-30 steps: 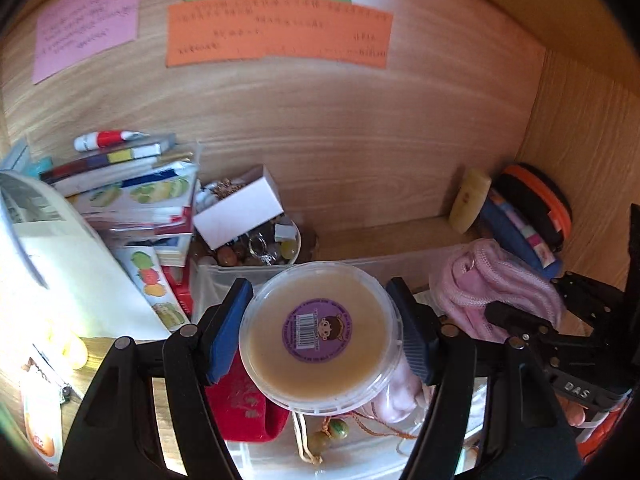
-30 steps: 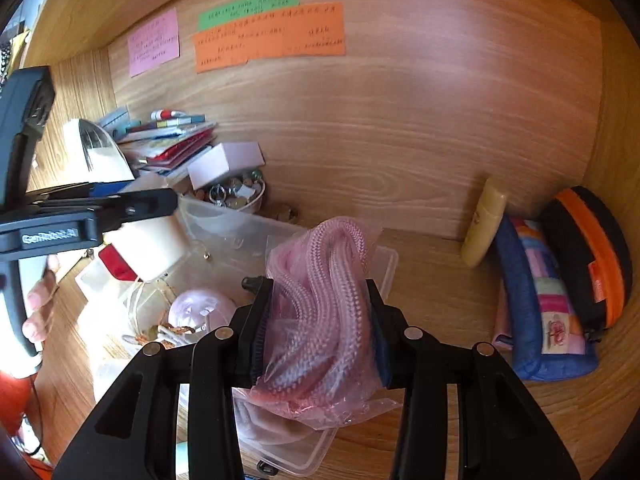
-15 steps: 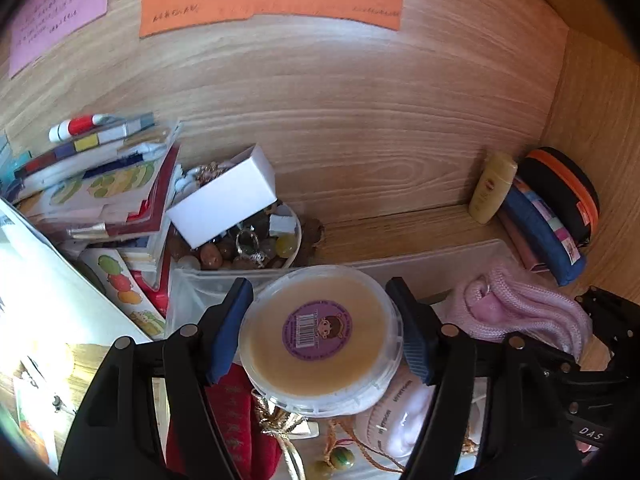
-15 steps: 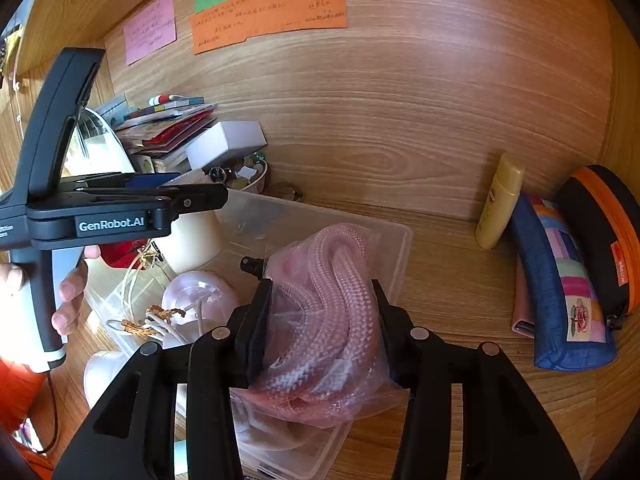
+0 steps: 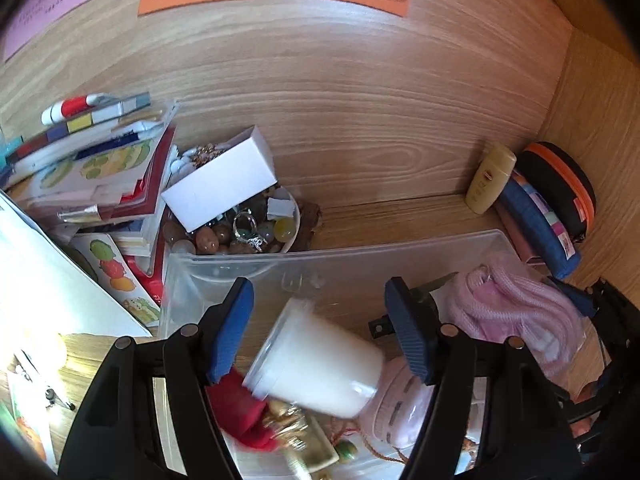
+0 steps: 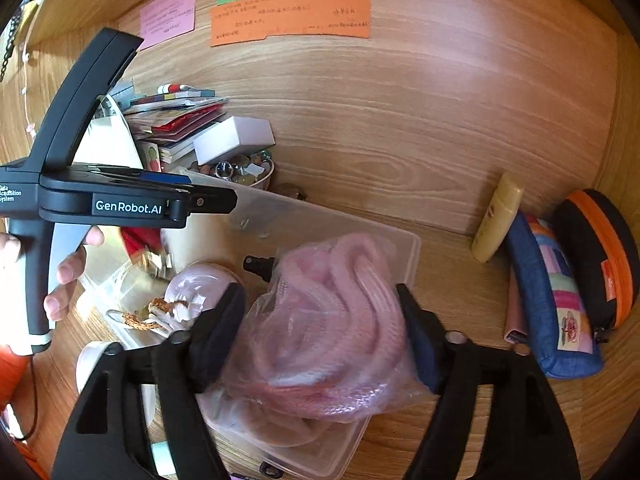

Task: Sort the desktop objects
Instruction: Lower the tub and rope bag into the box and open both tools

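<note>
L gripper (image 5: 320, 328) released, white tub (image 5: 316, 364) tipping into clear bin (image 5: 248, 264); R gripper (image 6: 320, 336) jaws opening, bagged pink rope (image 6: 332, 332) btwn them, over bin.

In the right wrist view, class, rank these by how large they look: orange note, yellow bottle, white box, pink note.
1. Orange note
2. White box and pink note: too alike to rank
3. Yellow bottle
Nearness to the camera skews all of this.
</note>
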Demonstrator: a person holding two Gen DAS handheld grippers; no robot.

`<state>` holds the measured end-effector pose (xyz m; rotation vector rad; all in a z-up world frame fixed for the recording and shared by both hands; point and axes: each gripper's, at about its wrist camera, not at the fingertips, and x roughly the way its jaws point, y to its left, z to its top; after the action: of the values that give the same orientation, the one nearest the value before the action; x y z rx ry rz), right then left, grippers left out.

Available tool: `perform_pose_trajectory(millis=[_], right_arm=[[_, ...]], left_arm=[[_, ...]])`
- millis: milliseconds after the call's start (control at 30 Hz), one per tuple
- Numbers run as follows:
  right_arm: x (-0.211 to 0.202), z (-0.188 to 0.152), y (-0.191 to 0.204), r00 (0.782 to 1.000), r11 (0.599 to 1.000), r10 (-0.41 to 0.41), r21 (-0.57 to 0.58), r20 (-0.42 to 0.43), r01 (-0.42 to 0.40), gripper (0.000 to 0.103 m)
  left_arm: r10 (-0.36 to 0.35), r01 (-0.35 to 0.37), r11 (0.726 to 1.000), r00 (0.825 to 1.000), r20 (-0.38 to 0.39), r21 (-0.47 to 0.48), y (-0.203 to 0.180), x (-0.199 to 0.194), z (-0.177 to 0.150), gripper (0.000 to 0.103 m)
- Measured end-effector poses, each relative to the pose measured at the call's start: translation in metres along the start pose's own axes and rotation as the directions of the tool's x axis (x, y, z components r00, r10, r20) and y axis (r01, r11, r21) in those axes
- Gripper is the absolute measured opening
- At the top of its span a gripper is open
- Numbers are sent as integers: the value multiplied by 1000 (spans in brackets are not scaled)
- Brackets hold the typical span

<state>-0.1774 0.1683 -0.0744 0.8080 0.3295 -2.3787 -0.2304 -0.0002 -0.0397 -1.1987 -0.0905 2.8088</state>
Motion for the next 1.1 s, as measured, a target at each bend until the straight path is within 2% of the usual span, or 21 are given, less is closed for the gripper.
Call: perform_pose_trajectory(millis=[233,300,400,500,567,633,967,1033,1067,1100], right_arm=[[-7,1,-1,1000,1000,7,-4,29,-7,78],[-11,2,-2,999,1000,5,-3,51,-5,78],[-16,3,-2,998,1000,0,1,71,0,86],[-19,5,-1,997,1000,-22,-8,73,23,88],[-23,6,-2,997,1000,-29,-1,73,30,89],[-27,7,-3,997,999,-43,3,72,42,89],[-51,-6,-3,994,998,-59,7,97,59,89],[-57,-7,-4,993,999,-44,17,107,42,89],[-59,-8,-5,994,999,-32,23,109,30,89],[-61,-9,-4,994,999,-25,26,107,22,94]], left_arm=[[12,-14,999,999,42,34,-3,-12,-2,68],[16,-18,999,998,54,40,-6,-19,-2,72],[38,-42,997,997,74,57,-11,-30,-3,79],[56,-63,995,994,91,75,-16,-42,-5,82],[67,-76,994,992,107,80,-16,-51,-8,91],[82,-92,993,989,123,76,-14,-61,-12,94],[78,-88,994,985,155,60,-13,-88,-29,94],[75,-85,995,985,157,57,-13,-93,-33,94],[77,-87,995,984,159,57,-13,-96,-35,94],[78,-88,995,984,160,56,-14,-97,-37,94]])
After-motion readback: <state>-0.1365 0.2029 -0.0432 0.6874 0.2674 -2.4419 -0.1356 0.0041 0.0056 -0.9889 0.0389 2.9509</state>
